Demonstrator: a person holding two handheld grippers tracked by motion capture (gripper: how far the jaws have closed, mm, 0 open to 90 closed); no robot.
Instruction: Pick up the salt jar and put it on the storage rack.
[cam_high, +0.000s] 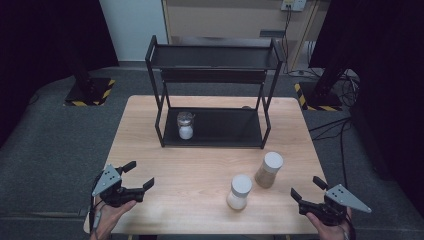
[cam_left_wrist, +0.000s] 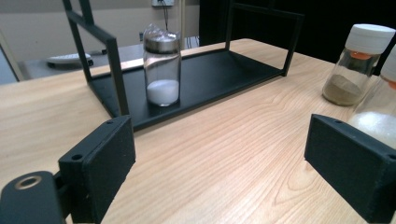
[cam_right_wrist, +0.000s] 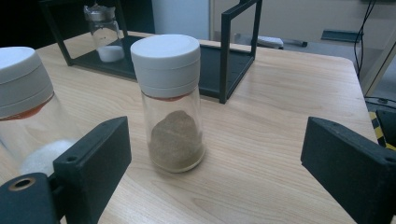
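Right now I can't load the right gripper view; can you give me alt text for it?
A clear jar of brown powder with a white screw cap stands upright on the wooden table, ahead of the open right gripper and nearer its left jaw. A white-capped jar of white powder is cut off at the left edge; behind, a metal-lidded jar sits on the black rack.

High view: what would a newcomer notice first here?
Probably the black two-tier rack at the table's far side, with a metal-lidded jar of white powder on its lower shelf. Next, two white-capped jars nearer the right gripper: brown powder and white powder.
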